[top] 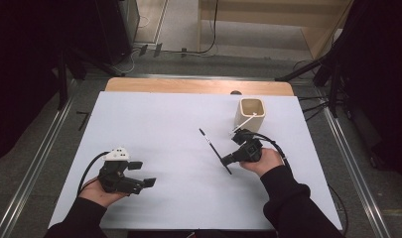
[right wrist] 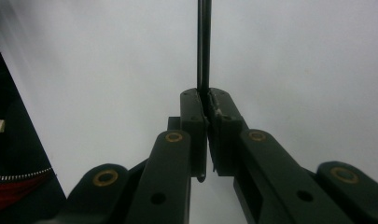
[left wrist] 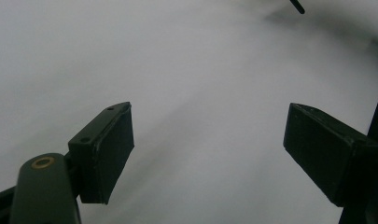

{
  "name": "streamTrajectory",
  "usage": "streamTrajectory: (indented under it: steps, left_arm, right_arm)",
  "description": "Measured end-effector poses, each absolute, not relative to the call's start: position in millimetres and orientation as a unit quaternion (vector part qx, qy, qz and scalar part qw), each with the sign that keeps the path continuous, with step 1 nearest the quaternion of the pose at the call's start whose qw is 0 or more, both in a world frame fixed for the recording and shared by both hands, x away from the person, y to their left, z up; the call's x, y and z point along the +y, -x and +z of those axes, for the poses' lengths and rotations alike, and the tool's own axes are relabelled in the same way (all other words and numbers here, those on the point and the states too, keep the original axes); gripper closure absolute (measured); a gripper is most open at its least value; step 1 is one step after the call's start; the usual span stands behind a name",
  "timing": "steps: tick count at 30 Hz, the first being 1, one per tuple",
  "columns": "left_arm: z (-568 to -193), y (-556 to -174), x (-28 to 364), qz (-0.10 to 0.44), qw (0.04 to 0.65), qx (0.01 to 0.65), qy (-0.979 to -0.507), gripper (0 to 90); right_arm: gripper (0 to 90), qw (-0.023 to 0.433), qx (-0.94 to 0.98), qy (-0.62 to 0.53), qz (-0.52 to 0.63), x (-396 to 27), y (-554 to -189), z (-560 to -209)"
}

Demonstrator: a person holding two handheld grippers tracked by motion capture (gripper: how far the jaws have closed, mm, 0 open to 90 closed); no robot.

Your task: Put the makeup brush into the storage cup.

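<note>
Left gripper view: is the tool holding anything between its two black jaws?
No, the left tool stands wide open, with bare white table between its jaws.

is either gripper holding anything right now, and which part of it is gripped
The right gripper is shut on a thin black stick, pinched near one end, the rest jutting out beyond the jaws. The left gripper is open, with nothing between its jaws.

Matt white table sheet (top: 164,129), smooth black plastic stick (right wrist: 204,51), pale wooden cup (top: 250,115).

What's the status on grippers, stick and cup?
Right gripper shut on black stick. Left gripper open, empty, on the white table. Beige cup beyond, white stick inside; nothing between.
</note>
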State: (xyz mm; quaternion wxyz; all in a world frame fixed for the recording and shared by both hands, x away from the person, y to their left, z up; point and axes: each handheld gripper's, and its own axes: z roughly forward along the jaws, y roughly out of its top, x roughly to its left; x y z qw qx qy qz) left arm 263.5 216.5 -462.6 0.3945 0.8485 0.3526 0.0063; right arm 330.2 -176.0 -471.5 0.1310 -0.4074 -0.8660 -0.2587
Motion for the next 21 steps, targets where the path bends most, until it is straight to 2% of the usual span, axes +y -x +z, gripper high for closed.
streamTrajectory:
  steps: [21]
  left_arm:
    - [-458.7,-270.3,200.3,-0.004,0.419,0.357,-0.835,19.3]
  right_arm:
    - [87.4,0.125,-0.845,0.422,-0.305,-172.9,-307.2,-467.0]
